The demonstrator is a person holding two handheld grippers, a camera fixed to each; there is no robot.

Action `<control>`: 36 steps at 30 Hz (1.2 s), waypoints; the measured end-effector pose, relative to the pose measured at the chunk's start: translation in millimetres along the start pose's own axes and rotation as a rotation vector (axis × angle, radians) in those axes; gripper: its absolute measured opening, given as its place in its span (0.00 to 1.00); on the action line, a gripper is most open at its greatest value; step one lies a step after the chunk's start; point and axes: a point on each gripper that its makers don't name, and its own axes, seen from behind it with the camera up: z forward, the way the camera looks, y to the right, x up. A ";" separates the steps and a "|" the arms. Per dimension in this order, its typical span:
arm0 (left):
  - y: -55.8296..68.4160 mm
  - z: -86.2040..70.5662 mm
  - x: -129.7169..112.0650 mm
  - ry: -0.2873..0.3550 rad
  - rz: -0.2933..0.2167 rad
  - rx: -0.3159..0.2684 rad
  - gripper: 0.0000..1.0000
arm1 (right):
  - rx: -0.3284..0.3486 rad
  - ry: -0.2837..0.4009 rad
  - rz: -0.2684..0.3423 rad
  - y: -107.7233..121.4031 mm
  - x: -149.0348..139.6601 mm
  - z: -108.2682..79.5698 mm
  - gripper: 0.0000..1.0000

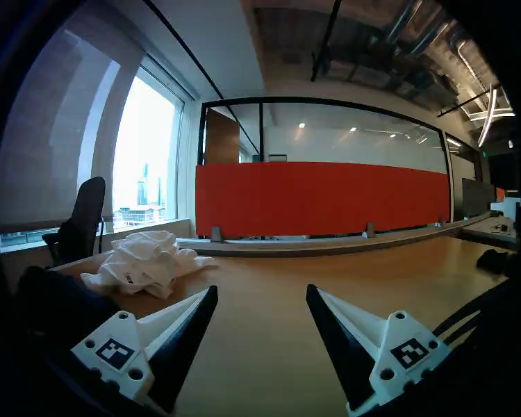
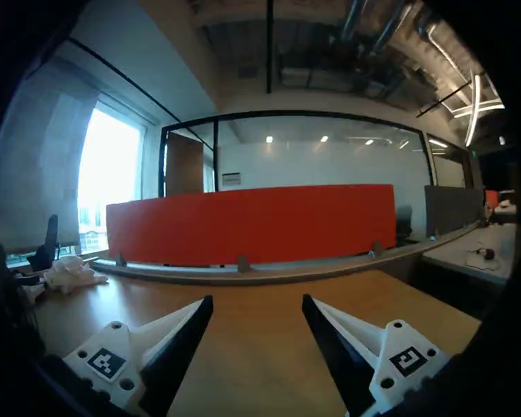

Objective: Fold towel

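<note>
my left gripper [image 1: 260,288] has 2 fingers, both wide apart, w/ bare wood of the table [image 1: 371,267] between the tips. each finger carries 1 square black-and-white marker. my right gripper [image 2: 257,299] is the same: 2 fingers, spread apart, 1 marker on each, and between them i see the table [image 2: 260,347] too. neither pair presses on anything.

there is 1 towel [image 1: 146,264]. it is white and lies on the table as a crumpled heap, not flat, not folded. in the left gripper view it is beyond my left finger and to the left of it, apart from the tip, near the table's far edge on the window side. in the right gripper view the towel [image 2: 69,272] looks small and sits far left, well apart from both fingers.

behind the table stands 1 long red panel [image 1: 323,198]; in the right gripper view i count 3 grey feet under it. 1 dark office chair [image 1: 83,222] is at the left, by 1 bright window [image 1: 146,153]. 1 dark object [image 1: 493,260] lies on the table's right side, too blurred to tell what.
</note>
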 end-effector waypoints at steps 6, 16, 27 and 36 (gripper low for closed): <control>-0.3 0.0 -0.1 0.000 0.000 0.000 0.94 | -0.006 -0.002 0.027 0.8 -17.9 0.7 0.99; 0.0 0.2 -0.1 0.000 0.000 0.000 0.94 | -0.032 -0.009 0.015 5.6 -39.8 -4.4 0.99; 0.2 -0.5 0.1 0.000 0.000 0.000 0.94 | -0.046 -0.015 -0.005 4.8 -53.7 -6.8 0.99; 0.5 -0.5 0.2 0.000 0.000 0.000 0.94 | -0.065 -0.012 -0.018 10.2 -56.6 -11.4 0.99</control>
